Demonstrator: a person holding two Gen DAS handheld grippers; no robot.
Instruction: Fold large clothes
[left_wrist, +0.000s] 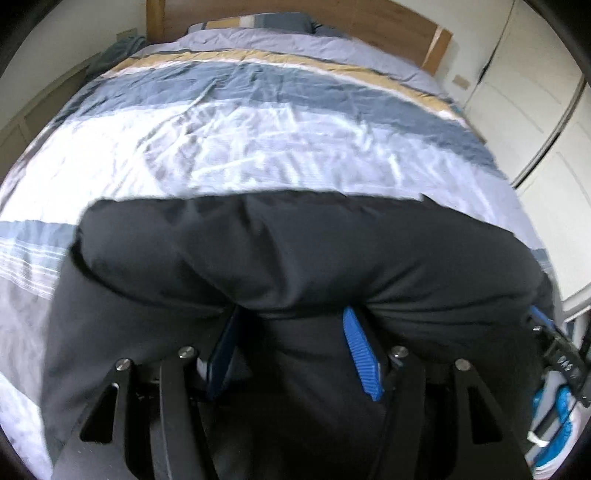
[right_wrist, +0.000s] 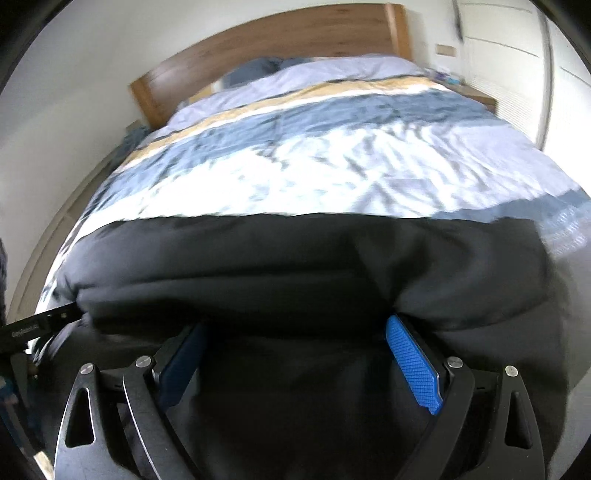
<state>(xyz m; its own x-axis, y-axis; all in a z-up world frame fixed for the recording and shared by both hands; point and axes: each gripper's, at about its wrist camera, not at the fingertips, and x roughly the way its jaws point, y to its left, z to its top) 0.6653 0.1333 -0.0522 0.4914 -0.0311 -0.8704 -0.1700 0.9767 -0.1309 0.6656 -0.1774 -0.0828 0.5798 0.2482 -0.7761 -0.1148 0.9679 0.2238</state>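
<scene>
- On my left, my left gripper (left_wrist: 291, 314) pointed steeply down at the bed, its blue pads (left_wrist: 360, 354) set partly apart with a bunched roll of the black garment (left_wrist: 295, 251) between them; the fingertips were buried in the cloth, so I could not tell whether they pinched it.
- The garment's long axis ran across me, side to side, over the near end of the striped duvet (left_wrist: 258, 129), with the folded edge just ahead of my fingers and the wooden headboard (right_wrist: 280, 48) well beyond.
- On my right, my right gripper (right_wrist: 295, 328) stood wider, its pads straddling the same roll; a grip could not be confirmed.
- Both hands sat about equally near.
</scene>
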